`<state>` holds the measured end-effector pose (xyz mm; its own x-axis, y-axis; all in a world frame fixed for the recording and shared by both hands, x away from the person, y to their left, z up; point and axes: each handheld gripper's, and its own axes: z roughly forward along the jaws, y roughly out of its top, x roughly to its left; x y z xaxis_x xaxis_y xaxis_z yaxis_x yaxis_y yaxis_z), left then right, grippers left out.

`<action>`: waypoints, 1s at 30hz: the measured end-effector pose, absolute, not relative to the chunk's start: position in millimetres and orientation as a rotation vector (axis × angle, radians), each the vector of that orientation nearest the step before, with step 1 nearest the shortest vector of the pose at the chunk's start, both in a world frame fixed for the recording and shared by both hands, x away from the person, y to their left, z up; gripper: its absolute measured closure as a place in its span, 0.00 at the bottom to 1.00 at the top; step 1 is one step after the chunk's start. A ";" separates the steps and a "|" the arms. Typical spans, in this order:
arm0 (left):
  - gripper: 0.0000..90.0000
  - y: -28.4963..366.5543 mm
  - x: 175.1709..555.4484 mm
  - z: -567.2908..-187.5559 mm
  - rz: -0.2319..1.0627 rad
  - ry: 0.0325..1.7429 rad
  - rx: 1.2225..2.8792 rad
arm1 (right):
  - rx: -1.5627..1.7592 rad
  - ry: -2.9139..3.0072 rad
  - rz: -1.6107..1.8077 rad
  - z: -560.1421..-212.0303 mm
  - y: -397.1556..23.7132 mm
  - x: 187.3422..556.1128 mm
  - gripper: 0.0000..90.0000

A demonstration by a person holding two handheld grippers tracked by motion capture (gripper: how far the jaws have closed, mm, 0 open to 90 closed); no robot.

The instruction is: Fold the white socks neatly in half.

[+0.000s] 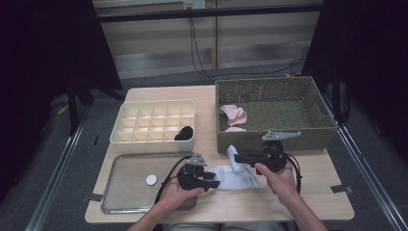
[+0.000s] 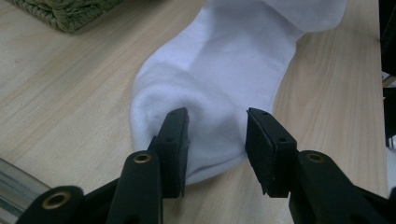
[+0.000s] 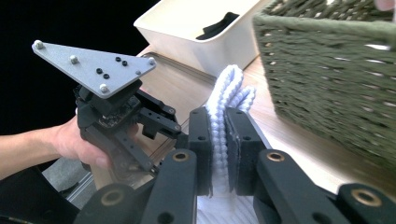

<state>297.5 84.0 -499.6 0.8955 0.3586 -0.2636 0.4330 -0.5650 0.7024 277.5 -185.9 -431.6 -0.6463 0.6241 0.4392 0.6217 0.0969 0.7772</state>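
My right tongs (image 3: 218, 149) are clenched on the ribbed cuff of the white sock (image 1: 234, 174), lifting that end up off the tabletop (image 1: 312, 192). My left tongs (image 2: 217, 140) straddle the sock's toe end, jaws apart, pads not yet pressing it. The sock lies between both hands, just in front of the green wicker basket (image 1: 274, 139). The white divided organizer box (image 1: 154, 139) sits to the left, and the metal tray (image 1: 125, 192) in front of it.
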 end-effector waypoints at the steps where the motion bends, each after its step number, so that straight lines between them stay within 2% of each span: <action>1: 0.66 83.8 297.2 -499.7 -0.112 0.563 2.225 | 1.316 2.334 1.646 -431.4 -182.9 278.0 0.91; 10: 0.65 84.2 297.2 -499.6 -0.116 0.559 2.225 | 1.327 2.379 1.623 -445.7 -167.7 284.8 0.91; 15: 0.65 85.0 296.9 -498.3 -0.164 0.553 2.230 | 1.356 2.397 1.591 -455.3 -163.9 287.6 0.90; 22: 0.59 90.3 294.4 -493.9 -0.199 0.517 2.220 | 1.345 2.452 1.514 -468.7 -152.3 290.7 0.89; 26: 0.58 97.8 296.8 -491.5 -0.190 0.531 2.210 | 1.347 2.487 1.469 -475.0 -147.5 290.0 0.85; 30: 0.58 104.3 299.0 -489.6 -0.186 0.543 2.206 | 1.349 2.491 1.477 -475.7 -147.4 288.8 0.74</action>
<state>299.0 104.3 -489.6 0.8952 0.3188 -0.3114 0.4428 -0.5572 0.7024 288.8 -147.4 -475.7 -0.6421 0.6336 0.4315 0.6827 0.2165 0.6979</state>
